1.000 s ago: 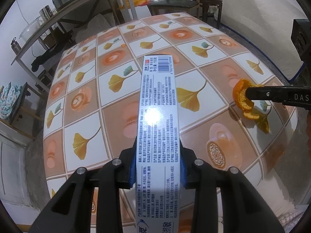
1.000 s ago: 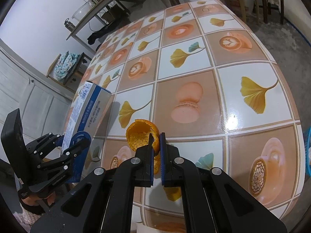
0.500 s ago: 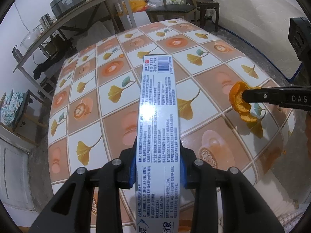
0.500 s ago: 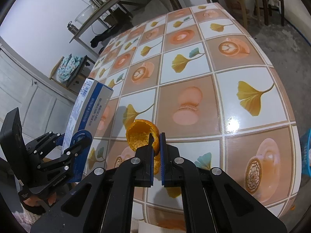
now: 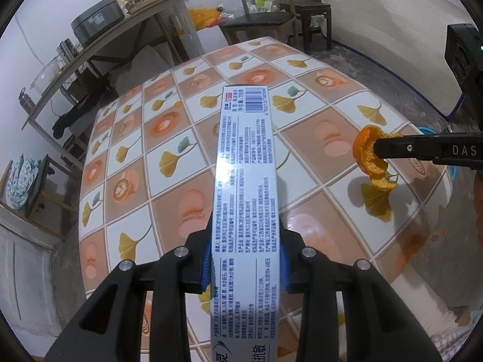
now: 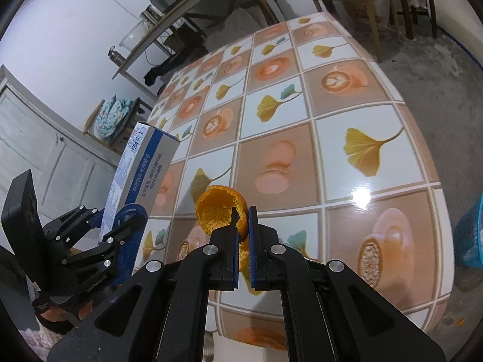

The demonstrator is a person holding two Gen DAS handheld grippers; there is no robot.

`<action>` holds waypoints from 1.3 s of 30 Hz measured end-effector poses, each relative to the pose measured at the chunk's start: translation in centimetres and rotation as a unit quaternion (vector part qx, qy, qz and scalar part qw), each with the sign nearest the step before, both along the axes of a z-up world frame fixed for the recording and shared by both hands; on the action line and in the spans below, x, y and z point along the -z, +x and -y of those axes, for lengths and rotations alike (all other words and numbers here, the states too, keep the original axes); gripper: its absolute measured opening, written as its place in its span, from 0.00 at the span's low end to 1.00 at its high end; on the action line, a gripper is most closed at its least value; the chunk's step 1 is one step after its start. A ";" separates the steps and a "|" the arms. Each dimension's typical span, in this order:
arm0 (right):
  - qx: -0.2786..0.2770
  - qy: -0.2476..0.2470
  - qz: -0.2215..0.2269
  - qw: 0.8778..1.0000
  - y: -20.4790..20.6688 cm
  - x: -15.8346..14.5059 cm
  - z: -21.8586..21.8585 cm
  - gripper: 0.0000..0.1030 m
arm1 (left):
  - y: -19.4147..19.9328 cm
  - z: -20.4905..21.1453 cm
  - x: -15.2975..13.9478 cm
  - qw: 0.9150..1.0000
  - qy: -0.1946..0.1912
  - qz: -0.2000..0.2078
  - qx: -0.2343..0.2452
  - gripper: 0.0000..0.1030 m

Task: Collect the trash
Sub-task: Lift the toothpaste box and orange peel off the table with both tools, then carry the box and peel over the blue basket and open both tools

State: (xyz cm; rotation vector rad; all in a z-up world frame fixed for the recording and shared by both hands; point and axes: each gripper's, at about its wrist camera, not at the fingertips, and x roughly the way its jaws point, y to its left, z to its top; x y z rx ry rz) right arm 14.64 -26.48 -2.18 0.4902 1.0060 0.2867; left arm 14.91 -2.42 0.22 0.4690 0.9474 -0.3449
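My left gripper (image 5: 244, 259) is shut on a long white and blue toothpaste box (image 5: 246, 163) and holds it in the air above the patterned table (image 5: 169, 138). The box also shows in the right wrist view (image 6: 142, 163), at the left, with the left gripper (image 6: 117, 226) around it. My right gripper (image 6: 244, 211) is shut on an orange peel (image 6: 219, 209) and holds it above the table's near right part. The peel (image 5: 369, 157) and the right gripper (image 5: 375, 147) show at the right of the left wrist view.
A blue basket (image 6: 469, 235) stands on the floor off the table's right edge. A long side table (image 5: 99, 48) with a cooker and jars runs along the back left wall. Wooden chairs (image 5: 265, 21) stand behind the table. A white cabinet (image 6: 33, 150) is at the left.
Both grippers have risen and pulled back from the table with the box and the peel still held; the table looks smaller and farther away.
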 end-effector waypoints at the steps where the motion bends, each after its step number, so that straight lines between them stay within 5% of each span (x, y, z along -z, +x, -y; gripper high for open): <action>1: 0.004 0.003 0.003 1.000 -0.3 -0.1 0.4 0.04 | -0.1 0.4 -0.1 1.000 0.001 0.002 0.004 0.31; 9: 0.046 0.018 0.022 0.999 -2.9 -0.9 4.5 0.04 | -0.6 4.5 -1.3 0.998 -0.004 0.019 0.054 0.32; 19: 0.180 0.023 0.029 0.983 -10.2 -0.4 15.1 0.04 | -1.2 14.7 -1.5 0.984 -0.064 -0.032 0.165 0.31; 26: 0.318 0.014 -0.002 0.948 -17.4 2.2 24.3 0.04 | -2.0 25.2 0.4 0.953 -0.128 -0.136 0.238 0.31; 31: 0.408 0.035 -0.047 0.911 -21.8 6.1 29.4 0.04 | -2.0 33.7 4.7 0.913 -0.166 -0.271 0.256 0.31; 39: 0.483 0.095 -0.103 0.864 -23.0 12.3 35.6 0.04 | -1.2 45.1 12.6 0.886 -0.134 -0.381 0.230 0.31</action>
